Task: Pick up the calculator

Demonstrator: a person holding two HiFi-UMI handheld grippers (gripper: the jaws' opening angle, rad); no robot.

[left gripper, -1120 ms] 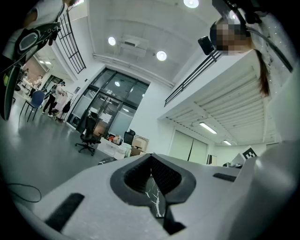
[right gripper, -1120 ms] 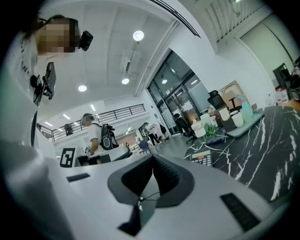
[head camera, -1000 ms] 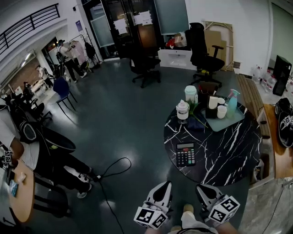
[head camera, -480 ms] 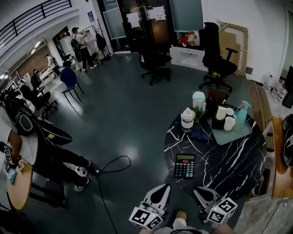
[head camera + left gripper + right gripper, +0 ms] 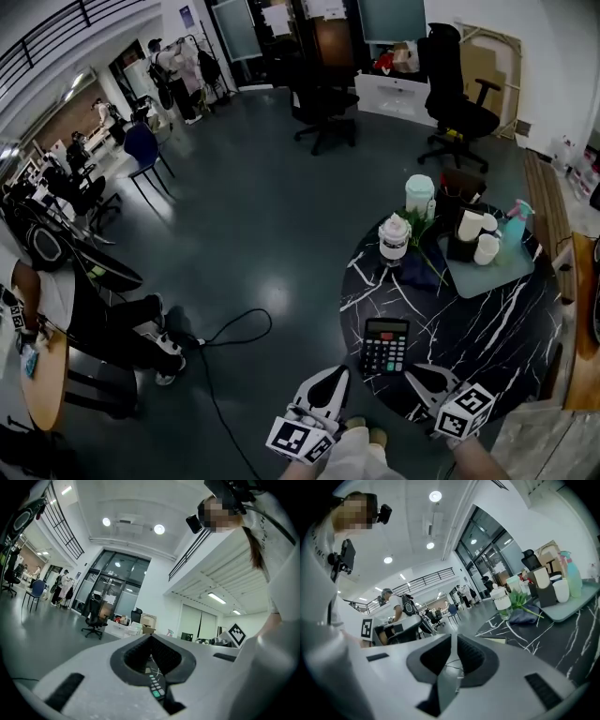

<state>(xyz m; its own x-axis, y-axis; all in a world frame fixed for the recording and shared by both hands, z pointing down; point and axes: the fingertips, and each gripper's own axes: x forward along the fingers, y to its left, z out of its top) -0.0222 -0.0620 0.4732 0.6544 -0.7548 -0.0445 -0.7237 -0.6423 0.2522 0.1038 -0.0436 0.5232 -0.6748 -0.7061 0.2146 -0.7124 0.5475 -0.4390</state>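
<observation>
Counted on and around the table:

- one calculator (image 5: 385, 344)
- one round black table (image 5: 511, 342)
- two grippers: the left gripper (image 5: 337, 377) and the right gripper (image 5: 417, 377)
- one pale tray (image 5: 502, 272)
- two white cups (image 5: 469, 225) (image 5: 487, 248)
- one spray bottle (image 5: 514, 223)
- two lidded jars (image 5: 419, 196) (image 5: 395, 234)
- one green sprig (image 5: 424, 236)

On the floor:

- two black office chairs (image 5: 323, 98) (image 5: 459, 103)
- one blue chair (image 5: 141, 150)
- one cable (image 5: 230, 336)

The people far back on the left are too small to count.
</observation>
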